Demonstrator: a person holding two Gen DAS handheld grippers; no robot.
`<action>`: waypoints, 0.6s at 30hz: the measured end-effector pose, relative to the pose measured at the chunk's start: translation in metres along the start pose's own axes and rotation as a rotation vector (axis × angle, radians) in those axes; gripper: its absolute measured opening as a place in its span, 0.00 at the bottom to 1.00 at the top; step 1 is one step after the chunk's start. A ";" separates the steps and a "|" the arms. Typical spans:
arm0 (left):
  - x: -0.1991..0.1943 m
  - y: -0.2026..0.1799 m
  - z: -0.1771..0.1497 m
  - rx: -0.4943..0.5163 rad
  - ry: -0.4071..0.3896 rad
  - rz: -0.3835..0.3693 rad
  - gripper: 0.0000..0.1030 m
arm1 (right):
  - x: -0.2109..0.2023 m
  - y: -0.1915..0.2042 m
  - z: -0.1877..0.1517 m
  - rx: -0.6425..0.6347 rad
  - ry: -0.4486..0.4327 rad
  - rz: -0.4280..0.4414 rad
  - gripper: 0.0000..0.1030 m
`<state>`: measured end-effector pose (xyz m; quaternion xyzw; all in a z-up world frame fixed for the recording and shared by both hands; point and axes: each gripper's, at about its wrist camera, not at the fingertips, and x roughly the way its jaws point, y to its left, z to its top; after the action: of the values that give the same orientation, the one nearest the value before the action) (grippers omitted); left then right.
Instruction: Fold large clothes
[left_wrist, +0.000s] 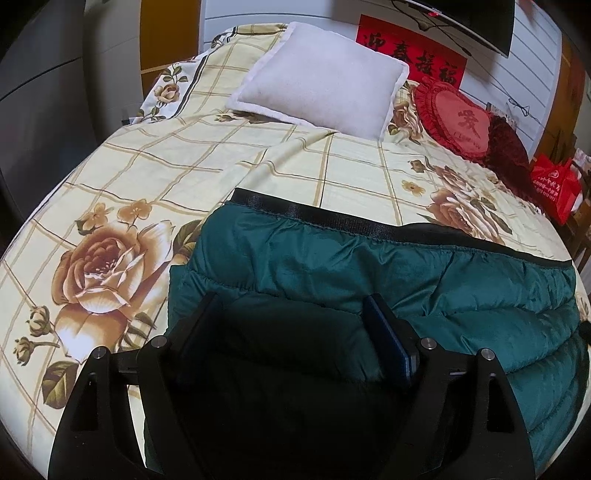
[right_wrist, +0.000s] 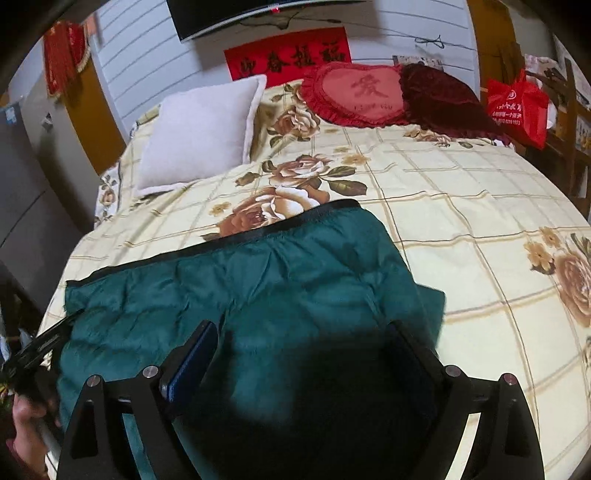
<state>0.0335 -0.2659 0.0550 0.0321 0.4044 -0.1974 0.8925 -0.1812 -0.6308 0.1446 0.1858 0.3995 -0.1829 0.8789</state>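
Note:
A dark green quilted jacket (left_wrist: 369, 266) lies flat on the floral bedspread (left_wrist: 155, 177), its black hem band (left_wrist: 295, 210) along the far edge. My left gripper (left_wrist: 291, 310) hovers over the jacket's near left part with its jaws wide apart and only flat fabric under them. In the right wrist view the same jacket (right_wrist: 266, 280) fills the near middle. My right gripper (right_wrist: 303, 332) stands open over its near right part, pinching nothing. The left gripper (right_wrist: 40, 347) and the hand holding it (right_wrist: 26, 417) show at the left edge.
A white pillow (left_wrist: 317, 74), a red heart cushion (left_wrist: 458, 118) and a dark red cushion (left_wrist: 506, 144) lie at the head of the bed. A red bag (right_wrist: 517, 107) hangs on wooden furniture to the right. Bare bedspread (right_wrist: 480, 206) stretches right of the jacket.

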 end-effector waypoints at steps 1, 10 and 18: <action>0.000 0.000 0.000 0.000 0.000 0.000 0.78 | 0.002 0.000 -0.003 -0.008 0.008 -0.018 0.88; -0.006 0.004 0.000 -0.018 0.010 -0.013 0.78 | 0.019 -0.006 -0.009 -0.020 0.078 -0.020 0.95; -0.057 0.049 -0.003 -0.179 0.033 -0.250 0.78 | -0.031 -0.022 -0.010 0.001 0.030 0.102 0.96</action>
<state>0.0163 -0.2013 0.0900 -0.0950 0.4360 -0.2696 0.8533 -0.2173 -0.6393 0.1583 0.2092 0.4024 -0.1351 0.8809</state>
